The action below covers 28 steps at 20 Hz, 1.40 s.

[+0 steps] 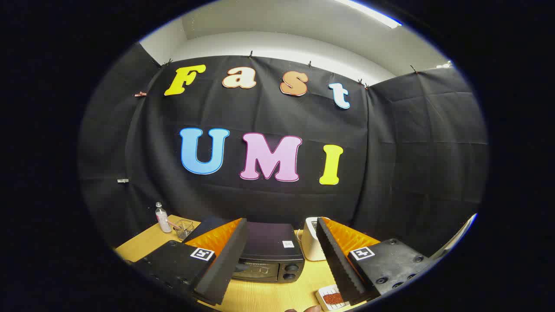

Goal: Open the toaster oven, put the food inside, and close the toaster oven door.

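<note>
The hand-held gripper [277, 255] hangs spread wide and empty; the toaster oven [269, 255] sits on the surface [260, 297] straight ahead between its fingers, door closed, facing it.

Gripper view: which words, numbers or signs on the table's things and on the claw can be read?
Nothing here is readable.
white sticker on top of the toaster oven: too small to read.
bottle: any label is too small to read.
square markers on the claw: black-and-white patterns, no words.
The claw is open, with the oven just beyond its fingers.
</note>
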{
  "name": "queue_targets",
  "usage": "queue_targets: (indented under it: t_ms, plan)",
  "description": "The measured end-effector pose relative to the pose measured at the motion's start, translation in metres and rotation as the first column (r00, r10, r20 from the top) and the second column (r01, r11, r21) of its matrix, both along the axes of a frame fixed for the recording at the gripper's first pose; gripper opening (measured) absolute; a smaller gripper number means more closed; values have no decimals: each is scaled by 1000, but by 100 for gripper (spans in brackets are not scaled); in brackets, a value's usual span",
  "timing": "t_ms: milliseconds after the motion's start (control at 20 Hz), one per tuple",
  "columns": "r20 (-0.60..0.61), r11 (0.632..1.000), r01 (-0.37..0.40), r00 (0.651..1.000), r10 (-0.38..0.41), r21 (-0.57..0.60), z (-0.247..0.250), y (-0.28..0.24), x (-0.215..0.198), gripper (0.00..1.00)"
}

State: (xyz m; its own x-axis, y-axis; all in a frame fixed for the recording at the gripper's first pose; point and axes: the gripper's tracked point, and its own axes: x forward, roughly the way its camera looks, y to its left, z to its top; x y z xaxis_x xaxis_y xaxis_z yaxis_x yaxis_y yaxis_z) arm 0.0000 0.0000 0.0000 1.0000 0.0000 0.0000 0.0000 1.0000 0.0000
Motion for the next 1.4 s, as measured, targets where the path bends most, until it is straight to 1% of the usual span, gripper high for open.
queue_targets:
  t_ms: [250, 700, 850, 1000, 1200, 1400]
  plan:
    - [9, 1000, -7, 1000, 7, 5, 3, 4, -1, 97]
    - [23, 999, -16, 1000, 16, -33, 8, 9, -2, 97]
    - [17, 1000, -27, 999, 27, -12, 6, 16, -3, 97]
    - [12, 999, -42, 999, 42, 7, 0, 33, 3, 97]
    - [26, 997, -69, 997, 68, 19, -17, 71, 23, 97]
    - [11, 994, -99, 995, 99, 40, -51, 105, 45, 97]
